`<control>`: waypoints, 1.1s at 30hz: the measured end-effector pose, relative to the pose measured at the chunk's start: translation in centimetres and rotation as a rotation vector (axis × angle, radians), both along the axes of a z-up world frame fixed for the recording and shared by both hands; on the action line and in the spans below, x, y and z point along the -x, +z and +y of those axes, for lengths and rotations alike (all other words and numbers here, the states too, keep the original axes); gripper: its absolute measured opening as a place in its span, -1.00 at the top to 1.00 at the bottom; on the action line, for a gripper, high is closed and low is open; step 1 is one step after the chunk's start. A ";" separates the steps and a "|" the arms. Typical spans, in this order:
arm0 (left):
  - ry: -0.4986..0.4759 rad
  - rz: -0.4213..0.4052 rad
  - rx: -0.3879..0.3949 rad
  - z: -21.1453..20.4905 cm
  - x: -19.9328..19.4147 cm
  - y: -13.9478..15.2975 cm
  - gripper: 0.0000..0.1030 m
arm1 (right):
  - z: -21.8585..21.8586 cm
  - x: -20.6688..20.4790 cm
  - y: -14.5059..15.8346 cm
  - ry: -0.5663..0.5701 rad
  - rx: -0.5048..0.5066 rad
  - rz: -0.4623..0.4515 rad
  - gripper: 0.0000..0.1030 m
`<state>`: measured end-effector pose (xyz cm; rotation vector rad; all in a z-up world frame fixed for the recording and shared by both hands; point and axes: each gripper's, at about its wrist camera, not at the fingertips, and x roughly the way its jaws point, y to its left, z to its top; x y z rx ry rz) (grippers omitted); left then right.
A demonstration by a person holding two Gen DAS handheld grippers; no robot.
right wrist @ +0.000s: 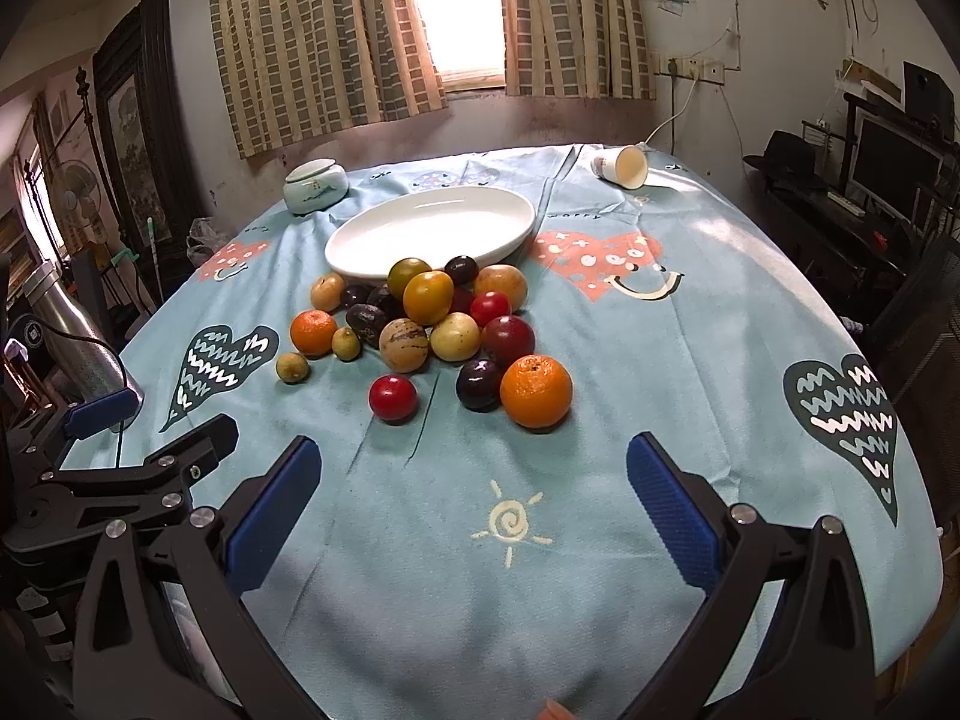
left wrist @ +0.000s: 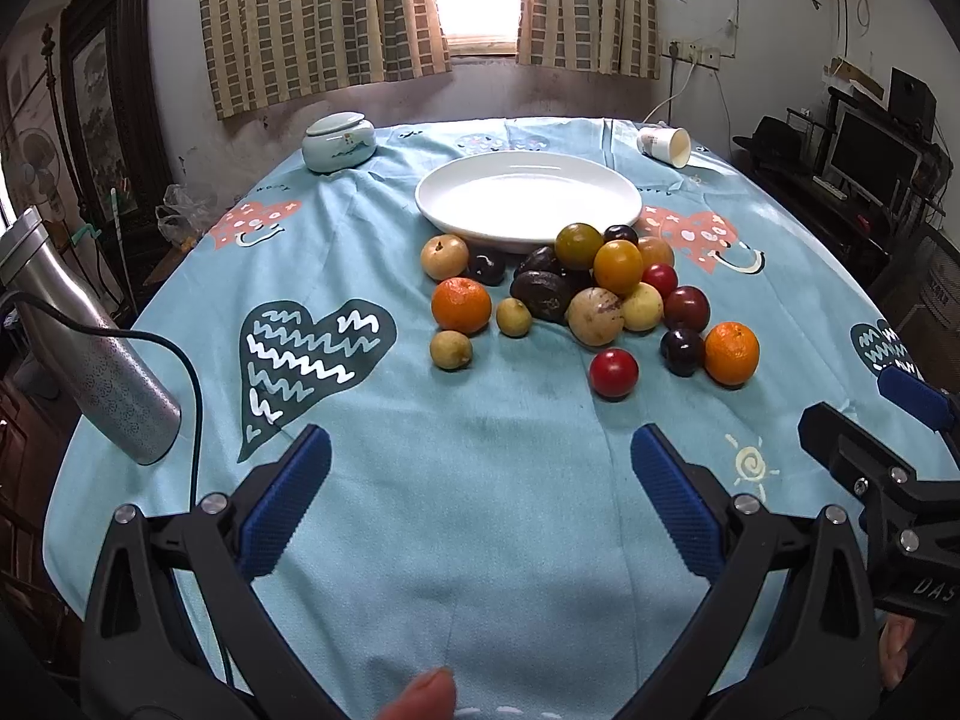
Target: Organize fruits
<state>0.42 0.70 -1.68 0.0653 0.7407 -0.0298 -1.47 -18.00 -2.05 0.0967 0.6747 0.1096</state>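
A pile of several mixed fruits lies on the blue tablecloth just in front of an empty white plate (left wrist: pixel 528 195) (right wrist: pixel 432 228). Nearest are a red fruit (left wrist: pixel 613 373) (right wrist: pixel 393 398), a dark plum (left wrist: pixel 682 351) (right wrist: pixel 478 384) and an orange (left wrist: pixel 731 353) (right wrist: pixel 536 390); a second orange (left wrist: pixel 461 305) (right wrist: pixel 313 332) lies on the left. My left gripper (left wrist: pixel 480 468) is open and empty, well short of the fruits. My right gripper (right wrist: pixel 474 474) is open and empty, just short of the near orange. Each gripper shows at the other view's edge.
A lidded ceramic jar (left wrist: pixel 338 141) (right wrist: pixel 315 185) stands at the far left of the table. A paper cup (left wrist: pixel 663 146) (right wrist: pixel 621 166) lies tipped over at the far right. A metal flask (left wrist: pixel 90 348) with a cable stands at the left edge. Furniture surrounds the table.
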 end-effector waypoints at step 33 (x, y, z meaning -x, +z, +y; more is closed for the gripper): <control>-0.240 0.194 0.131 3.5 -10.7 -5.4 -0.49 | -3.4 -7.1 -4.1 0.070 -0.082 0.121 -0.75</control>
